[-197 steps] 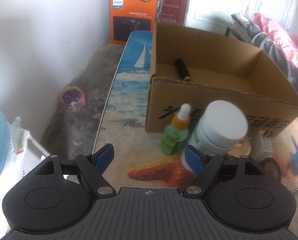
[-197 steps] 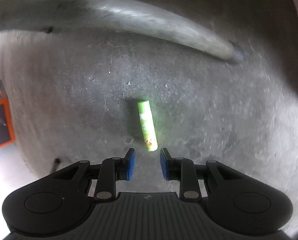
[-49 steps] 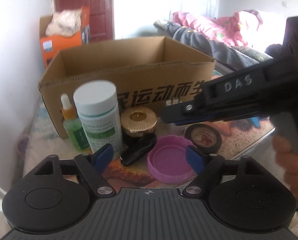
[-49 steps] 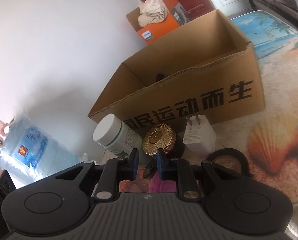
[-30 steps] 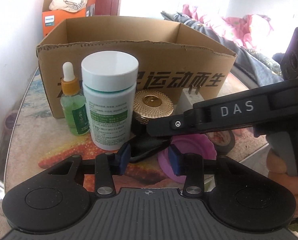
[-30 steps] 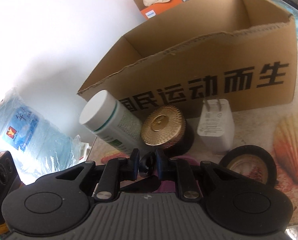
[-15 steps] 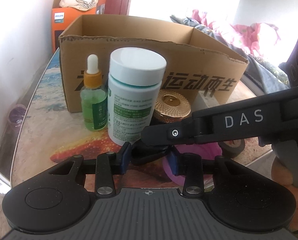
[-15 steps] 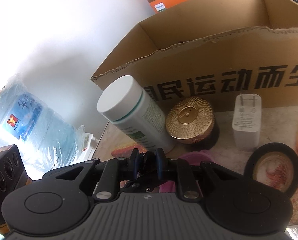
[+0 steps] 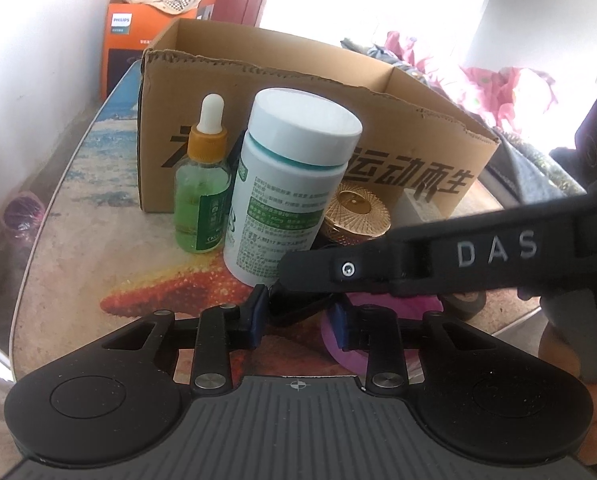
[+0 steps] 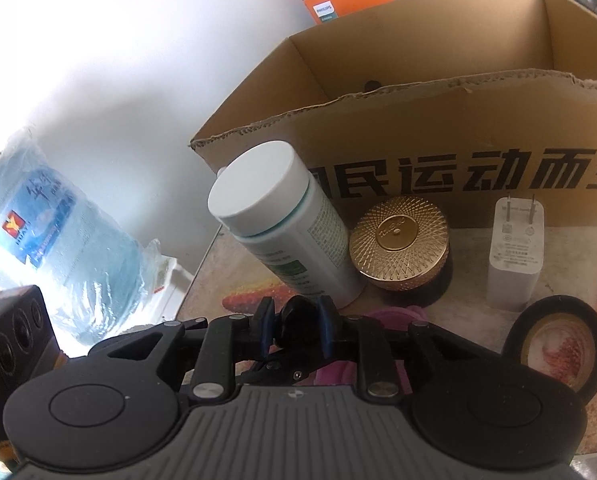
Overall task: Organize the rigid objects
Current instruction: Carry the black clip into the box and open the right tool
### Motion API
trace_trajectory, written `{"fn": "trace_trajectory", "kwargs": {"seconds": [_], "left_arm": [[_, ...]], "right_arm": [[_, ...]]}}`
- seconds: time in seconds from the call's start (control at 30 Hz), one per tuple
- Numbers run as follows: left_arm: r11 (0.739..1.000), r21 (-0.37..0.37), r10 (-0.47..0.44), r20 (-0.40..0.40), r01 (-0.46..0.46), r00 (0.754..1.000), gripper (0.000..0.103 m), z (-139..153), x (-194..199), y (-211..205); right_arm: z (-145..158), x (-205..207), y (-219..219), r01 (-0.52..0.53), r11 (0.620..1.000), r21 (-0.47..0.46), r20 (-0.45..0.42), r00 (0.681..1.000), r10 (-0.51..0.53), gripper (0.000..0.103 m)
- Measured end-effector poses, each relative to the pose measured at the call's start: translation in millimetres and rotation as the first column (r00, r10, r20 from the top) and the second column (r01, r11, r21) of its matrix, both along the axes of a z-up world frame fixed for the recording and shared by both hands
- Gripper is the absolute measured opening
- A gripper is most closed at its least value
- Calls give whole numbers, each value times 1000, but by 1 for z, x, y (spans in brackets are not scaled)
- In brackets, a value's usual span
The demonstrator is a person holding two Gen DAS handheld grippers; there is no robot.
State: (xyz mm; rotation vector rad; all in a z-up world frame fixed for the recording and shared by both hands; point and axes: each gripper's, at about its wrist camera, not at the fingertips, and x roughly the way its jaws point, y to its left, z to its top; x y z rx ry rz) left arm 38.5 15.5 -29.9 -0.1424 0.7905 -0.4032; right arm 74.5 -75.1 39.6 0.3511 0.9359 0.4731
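A small black clip-shaped object (image 10: 296, 322) is bracketed by both closing left gripper (image 9: 298, 316) and loosening right gripper (image 10: 296, 326), below the open brown cardboard box (image 10: 418, 128).

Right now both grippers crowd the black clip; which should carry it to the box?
Left. The left gripper has just been closing around the black clip; the right gripper has just been opening around it.

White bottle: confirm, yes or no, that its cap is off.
No, the white bottle stands upright with its white cap seated on top.
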Motion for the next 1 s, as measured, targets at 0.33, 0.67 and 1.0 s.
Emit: {"fn": "trace_trajectory", "kwargs": {"seconds": [0.33, 0.67, 1.0], "left_arm": [[999, 36, -13, 33, 12, 999, 23, 2, -4, -3], [993, 114, -44, 134, 29, 990, 23, 42, -38, -15], [981, 193, -41, 383, -37, 923, 24, 143, -34, -21]], "right_arm": [[3, -10, 12, 9, 999, -46, 63, 998, -6, 25], [42, -47, 15, -17, 999, -50, 178, 984, 26, 25], [143, -29, 10, -106, 994, -41, 452, 885, 113, 23]]}}
